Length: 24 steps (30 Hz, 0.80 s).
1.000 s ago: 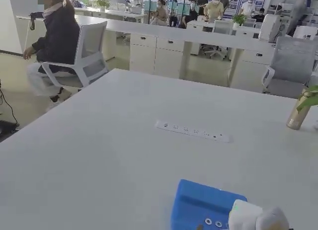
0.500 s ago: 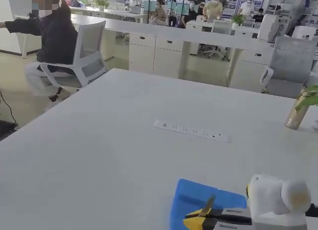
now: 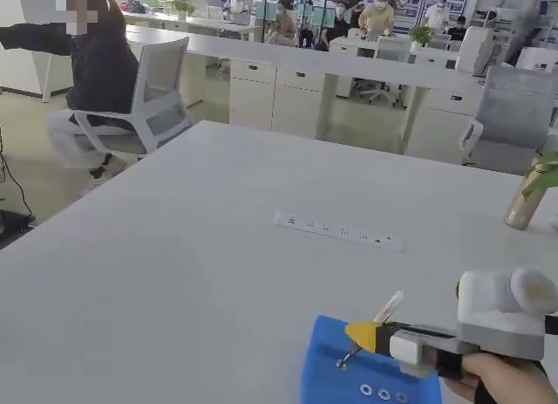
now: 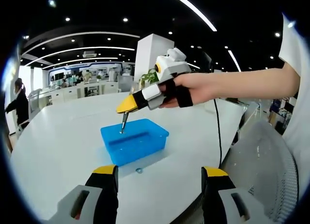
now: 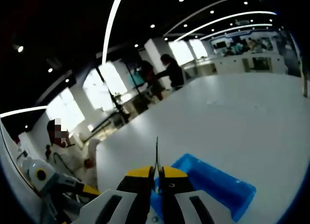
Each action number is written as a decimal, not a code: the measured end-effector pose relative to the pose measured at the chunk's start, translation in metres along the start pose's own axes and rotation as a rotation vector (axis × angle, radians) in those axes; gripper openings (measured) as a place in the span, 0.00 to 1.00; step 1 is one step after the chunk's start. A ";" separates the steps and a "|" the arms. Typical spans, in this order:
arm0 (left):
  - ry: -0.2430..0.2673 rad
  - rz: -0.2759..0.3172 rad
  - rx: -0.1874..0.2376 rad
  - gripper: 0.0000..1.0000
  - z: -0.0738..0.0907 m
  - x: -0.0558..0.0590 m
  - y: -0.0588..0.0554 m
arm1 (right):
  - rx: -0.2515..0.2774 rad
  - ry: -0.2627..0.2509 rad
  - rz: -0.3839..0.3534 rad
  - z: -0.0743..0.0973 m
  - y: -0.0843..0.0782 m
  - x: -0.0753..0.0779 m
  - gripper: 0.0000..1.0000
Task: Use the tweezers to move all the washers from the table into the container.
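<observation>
The head view looks forward and down across the table (image 3: 174,273), with the container (image 3: 324,369) close at 5 o'clock under the right gripper (image 3: 359,334). The left gripper view sits low at the table's edge, facing that same container, near at centre, with the right gripper at 12 o'clock. The right gripper view looks along its pressed-together jaws and the tweezers (image 5: 156,154), the container very near at 5 o'clock, the left gripper (image 5: 88,190) at 8 o'clock.
</observation>
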<state>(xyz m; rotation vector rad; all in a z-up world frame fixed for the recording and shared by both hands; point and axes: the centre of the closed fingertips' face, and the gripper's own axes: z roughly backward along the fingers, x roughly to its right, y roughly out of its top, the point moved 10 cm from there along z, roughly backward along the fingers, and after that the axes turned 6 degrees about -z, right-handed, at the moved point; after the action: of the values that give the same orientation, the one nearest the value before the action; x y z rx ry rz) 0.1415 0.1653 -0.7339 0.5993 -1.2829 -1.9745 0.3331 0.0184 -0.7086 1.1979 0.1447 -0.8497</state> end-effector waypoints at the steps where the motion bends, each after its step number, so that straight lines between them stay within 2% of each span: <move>1: 0.001 -0.001 0.000 0.70 0.000 0.000 0.000 | -0.010 -0.010 -0.008 -0.001 -0.001 0.003 0.03; 5: 0.001 0.001 -0.001 0.70 0.000 0.000 0.000 | -0.042 -0.047 -0.039 -0.009 -0.007 0.018 0.03; 9: -0.001 0.000 -0.005 0.69 0.000 0.000 -0.001 | -0.070 -0.091 -0.024 -0.017 -0.011 0.031 0.03; 11: -0.002 0.000 -0.005 0.69 0.000 0.000 -0.001 | -0.072 -0.110 -0.008 -0.021 -0.014 0.034 0.03; 18: 0.001 0.002 -0.006 0.69 0.000 -0.001 -0.001 | -0.139 -0.132 0.028 -0.031 -0.022 0.039 0.03; 24: -0.001 0.003 -0.009 0.69 -0.001 -0.001 -0.001 | -0.138 -0.135 0.022 -0.032 -0.026 0.040 0.03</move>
<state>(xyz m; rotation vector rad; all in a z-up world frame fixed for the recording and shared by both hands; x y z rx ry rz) 0.1420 0.1657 -0.7352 0.5915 -1.2741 -1.9777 0.3541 0.0230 -0.7613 1.0086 0.0781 -0.8844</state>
